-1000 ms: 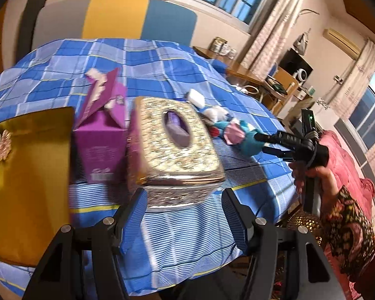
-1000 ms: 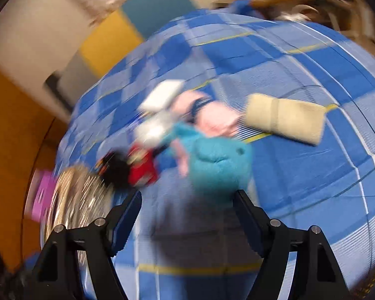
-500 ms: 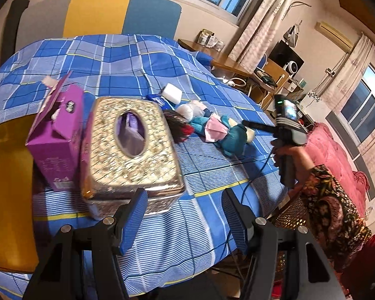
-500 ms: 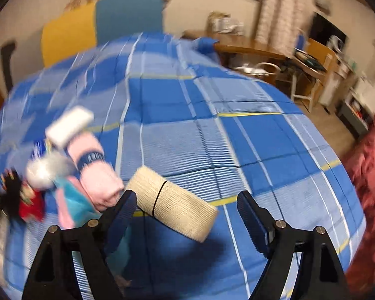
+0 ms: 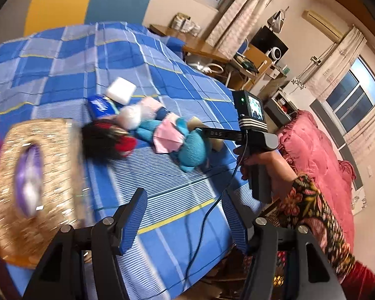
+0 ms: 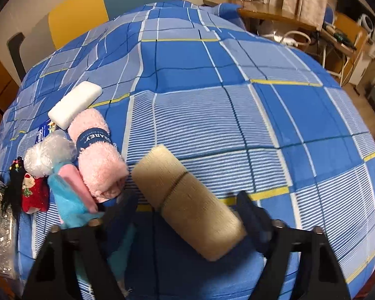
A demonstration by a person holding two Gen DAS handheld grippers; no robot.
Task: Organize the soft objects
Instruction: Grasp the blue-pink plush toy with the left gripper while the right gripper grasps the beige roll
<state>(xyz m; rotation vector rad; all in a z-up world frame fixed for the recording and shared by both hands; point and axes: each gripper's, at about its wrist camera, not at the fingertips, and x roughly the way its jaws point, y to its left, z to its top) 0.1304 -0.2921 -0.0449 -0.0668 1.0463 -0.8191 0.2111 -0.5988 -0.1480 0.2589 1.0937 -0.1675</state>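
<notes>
A pile of soft things lies on the blue checked cloth: a beige rolled towel [image 6: 190, 200], a pink rolled towel [image 6: 97, 155], a teal plush toy [image 5: 187, 145], a white soft block [image 6: 75, 105], a clear-wrapped white ball [image 6: 47, 152] and a black-haired red doll [image 5: 107, 140]. My right gripper [image 6: 187, 212] is open, its jaws on either side of the beige towel's near end, apart from it. It also shows in the left wrist view [image 5: 207, 132], reaching over the teal plush. My left gripper [image 5: 185, 220] is open and empty above the cloth.
A gold sequinned tissue box [image 5: 35, 182] stands at the left, with a purple box edge beside it. A blue tissue packet [image 5: 100, 105] lies by the white block. A pink sofa [image 5: 320, 155] and a wooden desk [image 5: 212, 50] stand beyond the table.
My right gripper has swung from the teal plush to the beige towel and closed in around it. My left gripper's view has shifted right, away from the tissue box.
</notes>
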